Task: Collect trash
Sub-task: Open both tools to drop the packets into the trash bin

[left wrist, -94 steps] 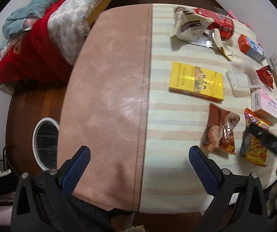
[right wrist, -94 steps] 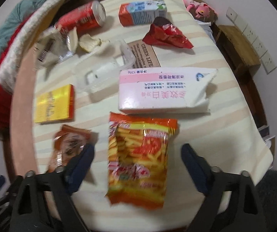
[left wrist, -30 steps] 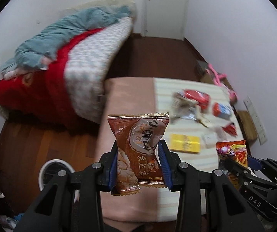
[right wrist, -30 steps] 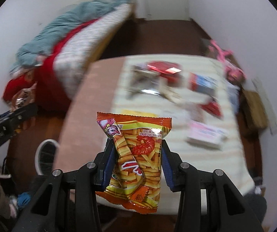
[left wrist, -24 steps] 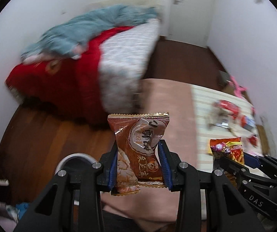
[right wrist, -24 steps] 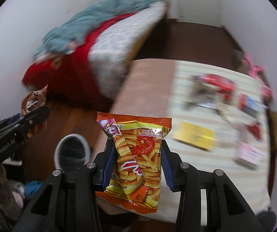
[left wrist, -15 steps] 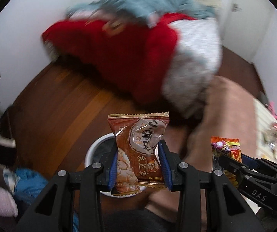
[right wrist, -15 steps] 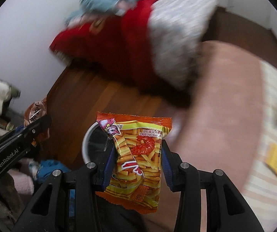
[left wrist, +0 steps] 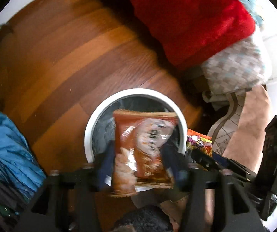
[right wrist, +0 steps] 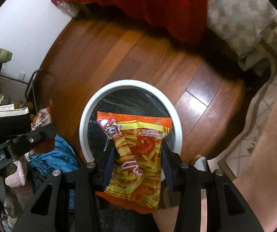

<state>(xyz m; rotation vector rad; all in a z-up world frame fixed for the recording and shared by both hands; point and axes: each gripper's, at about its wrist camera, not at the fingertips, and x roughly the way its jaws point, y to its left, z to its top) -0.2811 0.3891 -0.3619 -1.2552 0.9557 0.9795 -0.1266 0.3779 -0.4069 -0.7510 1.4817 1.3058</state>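
My left gripper point(left wrist: 138, 164) is shut on a brown snack packet point(left wrist: 144, 150) and holds it over a round white-rimmed trash bin point(left wrist: 97, 119) lined with a black bag. My right gripper point(right wrist: 137, 166) is shut on an orange fries snack packet point(right wrist: 138, 154) and holds it over the same bin point(right wrist: 92, 108). The right gripper with the orange packet point(left wrist: 198, 141) shows at the right of the left wrist view. The left gripper with the brown packet point(right wrist: 42, 119) shows at the left of the right wrist view.
The bin stands on a wooden floor point(left wrist: 61, 58). A bed with red and checkered bedding point(left wrist: 196, 19) lies beyond it. A blue garment point(left wrist: 7, 145) lies left of the bin. The table's pink cloth point(right wrist: 270, 135) hangs at the right.
Both grippers have swung from the table down to the floor with their packets. The bin now lies right under both packets, much closer than before.
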